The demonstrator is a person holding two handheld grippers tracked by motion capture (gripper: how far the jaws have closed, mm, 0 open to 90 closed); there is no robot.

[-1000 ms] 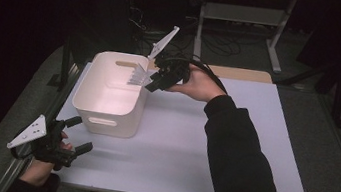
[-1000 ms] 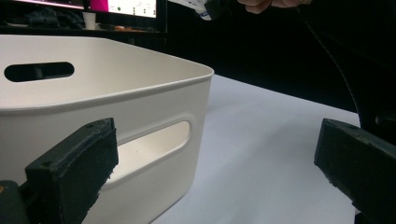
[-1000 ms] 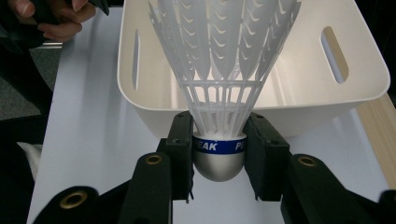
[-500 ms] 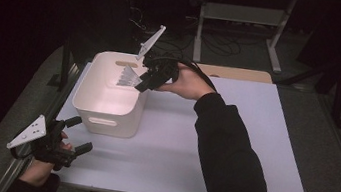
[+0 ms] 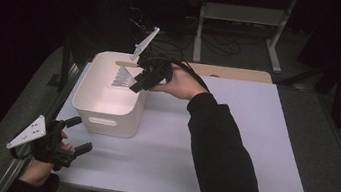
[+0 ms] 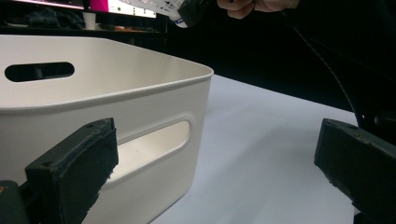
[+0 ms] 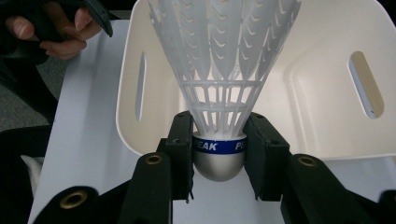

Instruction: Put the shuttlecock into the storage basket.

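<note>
A white plastic shuttlecock [image 7: 219, 70] with a silver cork and a blue band is clamped at its base by my right gripper [image 7: 218, 149], feathers pointing away over the bin. In the high view that right gripper [image 5: 135, 85] hovers over the right rim of the white bin [image 5: 89, 93], with the shuttlecock [image 5: 122, 76] above the bin's inside. My left gripper [image 5: 72, 135] rests low at the table's near left corner, its jaws open and empty, facing the bin's handle side. In the left gripper view the bin [image 6: 154, 98] stands just ahead of the open left gripper [image 6: 215, 172].
The bin sits on a white table top [image 5: 231, 150] at its far left part. A wooden board [image 5: 242, 74] lies along the far edge. A metal stand [image 5: 240, 15] and cables are on the dark floor beyond.
My right gripper has carried the shuttlecock leftward and slightly down, from beside the bin's right rim to over its inside. The left gripper has stayed still.
</note>
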